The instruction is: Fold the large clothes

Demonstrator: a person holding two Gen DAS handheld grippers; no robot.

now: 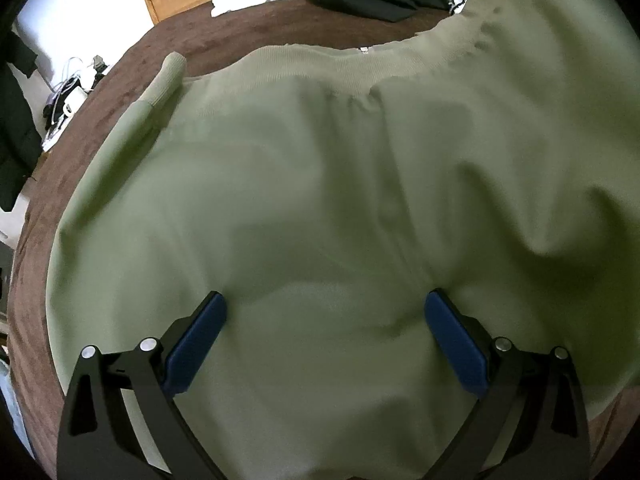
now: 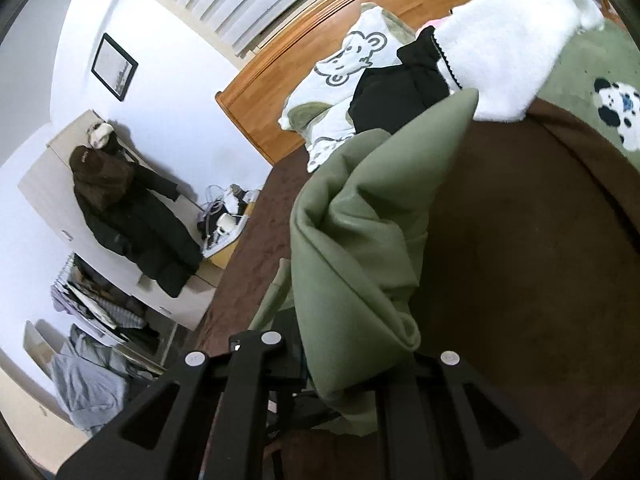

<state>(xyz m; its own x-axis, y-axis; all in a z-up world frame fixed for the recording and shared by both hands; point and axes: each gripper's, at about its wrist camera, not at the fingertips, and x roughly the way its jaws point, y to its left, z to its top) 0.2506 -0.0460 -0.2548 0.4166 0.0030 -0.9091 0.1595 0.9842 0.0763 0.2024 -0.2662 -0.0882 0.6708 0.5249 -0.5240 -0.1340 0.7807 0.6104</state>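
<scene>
Lifting green sweatshirt [image 2: 360, 240], pinched in right gripper [image 2: 352, 364]

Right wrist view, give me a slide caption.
Right hand-held gripper shut on a bunched green garment, lifted above the brown bedspread.

White walls [image 2: 172, 92] w/ a black-framed picture [image 2: 115, 67] hung on one, and slatted blinds [image 2: 256, 0] above a wooden headboard [image 2: 280, 80] at the top of the bed, which has a brown cover [image 2: 520, 240]. A dark hooded coat [image 2: 132, 216] hangs against a pale wardrobe [image 2: 44, 184], w/ a cluttered bedside stand [image 2: 224, 224] of cables and chargers just beside the bed. Lower left, an open shelf unit [image 2: 100, 304] stuffed w/ clothes; light is bright and even.
</scene>
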